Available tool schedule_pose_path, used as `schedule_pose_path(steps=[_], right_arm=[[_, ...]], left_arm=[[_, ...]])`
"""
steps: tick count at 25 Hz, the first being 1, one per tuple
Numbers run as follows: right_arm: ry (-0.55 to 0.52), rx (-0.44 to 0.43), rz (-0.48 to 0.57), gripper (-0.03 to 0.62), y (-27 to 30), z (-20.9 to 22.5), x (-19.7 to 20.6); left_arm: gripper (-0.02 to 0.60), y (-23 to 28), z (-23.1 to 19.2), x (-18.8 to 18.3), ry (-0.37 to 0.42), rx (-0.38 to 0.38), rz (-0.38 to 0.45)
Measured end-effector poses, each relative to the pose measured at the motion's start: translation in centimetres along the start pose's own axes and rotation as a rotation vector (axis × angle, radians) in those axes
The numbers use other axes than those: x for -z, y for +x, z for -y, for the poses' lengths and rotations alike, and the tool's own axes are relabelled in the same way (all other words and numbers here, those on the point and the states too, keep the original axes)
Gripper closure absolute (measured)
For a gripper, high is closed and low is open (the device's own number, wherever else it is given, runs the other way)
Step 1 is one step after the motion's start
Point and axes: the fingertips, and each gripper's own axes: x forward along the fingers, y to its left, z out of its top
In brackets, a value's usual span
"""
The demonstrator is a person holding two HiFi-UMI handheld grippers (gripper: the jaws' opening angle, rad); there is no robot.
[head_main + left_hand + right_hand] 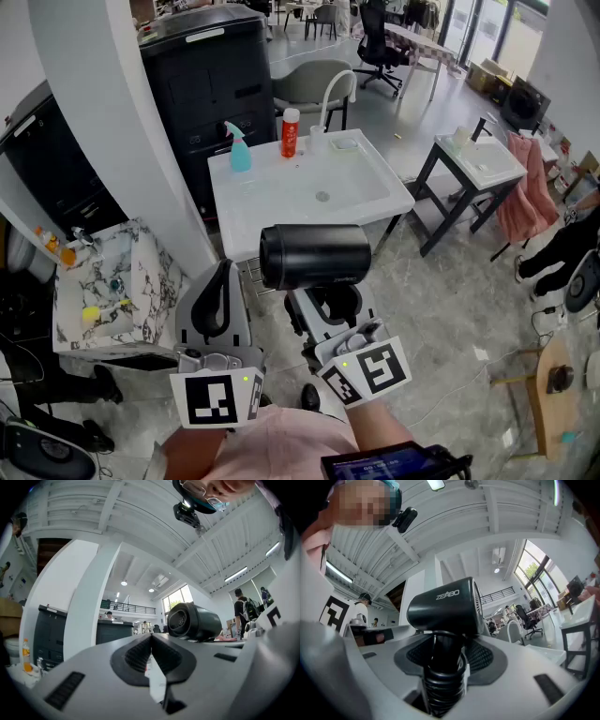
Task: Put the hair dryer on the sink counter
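Right hand-held gripper (328, 302) holds the one black, glossy hair dryer (314, 255) by its handle. Left hand-held gripper (219, 298) is closed, empty.

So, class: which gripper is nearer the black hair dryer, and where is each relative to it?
Right. The right gripper holds the hair dryer by its handle, from below; the left gripper, shut and empty, stands apart to its left.

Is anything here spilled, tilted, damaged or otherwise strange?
Nothing stands out. The spray bottle and red bottle stand upright on the sink counter, no spill shows, and the right gripper holds the hair dryer by its handle.
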Motion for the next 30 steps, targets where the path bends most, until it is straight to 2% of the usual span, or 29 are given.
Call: schedule_pose_path(steps=[10, 15, 19, 24, 30], right_arm=[[0.014, -0.007, 0.008, 0.382, -0.2, 1.5, 0.3], [0.013, -0.013, 0.006, 0.382, -0.8, 4.0, 0.0], [0.031, -0.009, -0.006, 0.381, -1.1, 6.6, 0.1], [0.053, 0.009, -0.039, 0.382, -0.4, 9.5, 1.3], [0.057, 0.002, -0.073, 0.381, 3.0, 11.4, 2.9]], left_arm=[[0.571, 1.1, 1.2, 0.9, 0.008, 0.001, -0.012], [0.571, 2.7, 3.3, 1.6, 0.015, -0.001, -0.026], [0.571, 3.4, 4.1, 2.3, 0.026, -0.035, -0.039], [0.571, 4.4, 3.5, 4.0, 0.035, -0.078, -0.074], [0.571, 6.8, 1.5, 6.0, 0.026, -0.104, -0.101]])
